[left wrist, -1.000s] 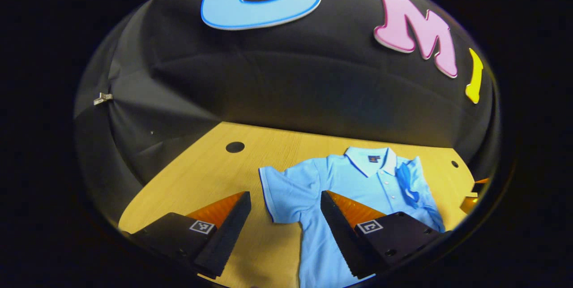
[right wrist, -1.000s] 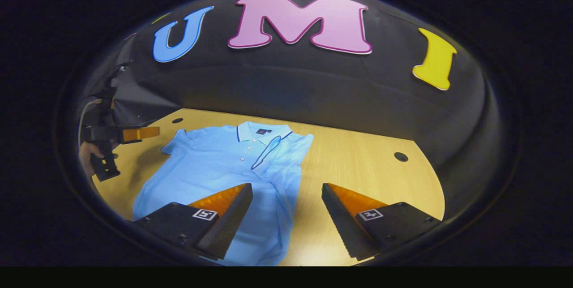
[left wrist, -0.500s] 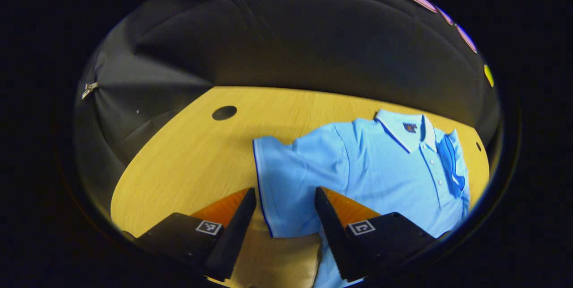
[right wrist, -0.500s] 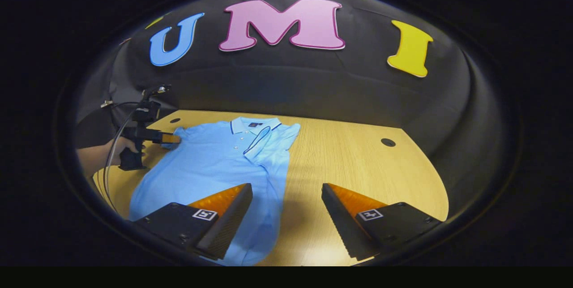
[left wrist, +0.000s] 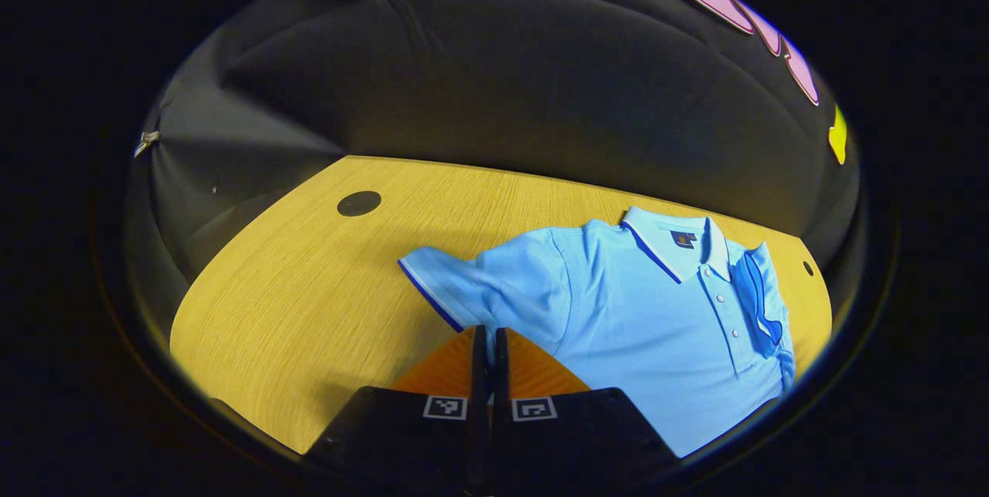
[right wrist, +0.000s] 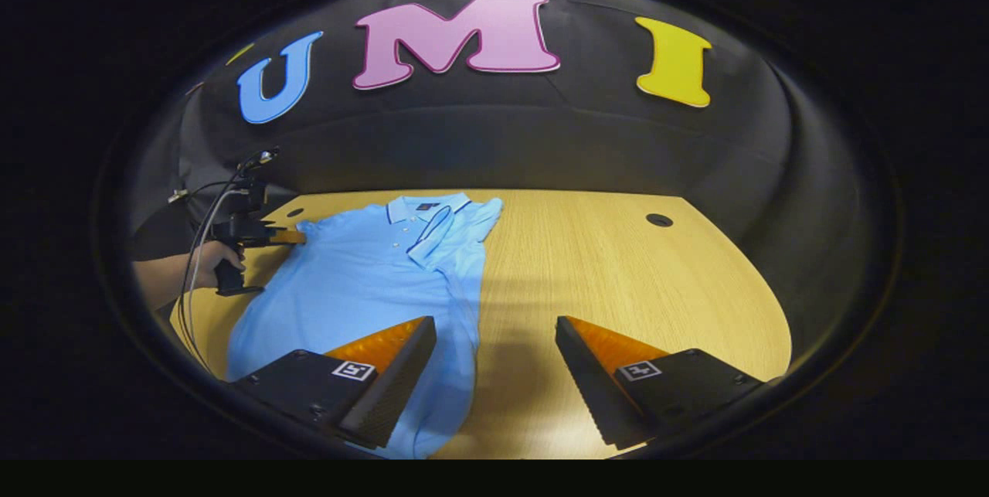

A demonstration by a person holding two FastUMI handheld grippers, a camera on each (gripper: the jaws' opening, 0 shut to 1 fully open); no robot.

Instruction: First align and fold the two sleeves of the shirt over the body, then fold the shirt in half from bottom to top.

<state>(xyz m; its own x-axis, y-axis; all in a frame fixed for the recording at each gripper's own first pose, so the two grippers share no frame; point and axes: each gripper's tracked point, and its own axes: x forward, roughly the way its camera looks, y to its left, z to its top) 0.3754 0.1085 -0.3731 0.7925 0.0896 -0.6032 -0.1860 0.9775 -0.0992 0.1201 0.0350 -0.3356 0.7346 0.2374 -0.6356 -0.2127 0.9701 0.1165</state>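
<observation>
A light blue polo shirt [left wrist: 657, 327] lies face up on the wooden table [left wrist: 309, 288], collar toward the back wall. Its near sleeve [left wrist: 456, 284] stretches out to the left, and my left gripper [left wrist: 488, 338] is shut on that sleeve's lower edge. The other sleeve [left wrist: 753, 296] lies folded over the chest. In the right gripper view the shirt [right wrist: 355, 280] sits left of centre with the folded sleeve [right wrist: 436, 230] on it. My right gripper [right wrist: 494, 327] is open above the shirt's side edge, holding nothing. The left gripper [right wrist: 266, 234] and a hand [right wrist: 209, 257] show at the far left.
Round cable holes are set in the table, one [left wrist: 358, 203] at the far left and one [right wrist: 659, 219] at the far right. Black cloth walls close the table at the back and sides. Bare wood [right wrist: 618, 280] spreads right of the shirt.
My left gripper went from open around the sleeve to shut on its lower edge, and the sleeve now points out to the left. The right gripper's view shifted slightly; it stays open.
</observation>
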